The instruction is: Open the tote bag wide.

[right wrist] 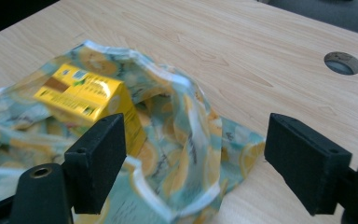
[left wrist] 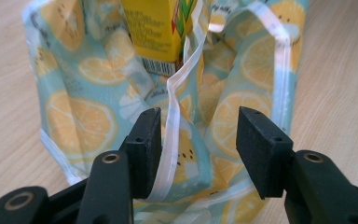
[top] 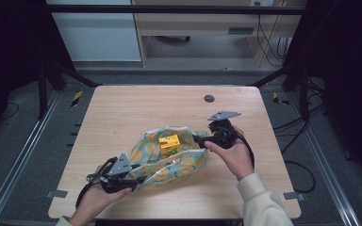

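Lemon-print bag [top: 169,157] lies crumpled near the middle of the wooden bench [top: 122,108], its mouth gaping, with a yellow carton [top: 169,145] resting inside. At the bag's near-left corner the left gripper [top: 134,179], held in a hand [top: 96,197], sits with its jaws parted; in the left gripper view a white-edged fold of the bag [left wrist: 177,116] runs between them, against the left jaw, unclamped. The carton [left wrist: 156,28] shows just beyond. At the bag's right end the right gripper [top: 199,139], held in the other hand [top: 233,153], is released, jaws spread wide over the bag's rim [right wrist: 186,135]. A round grommet hole [top: 209,98] sits near the bench's far edge.
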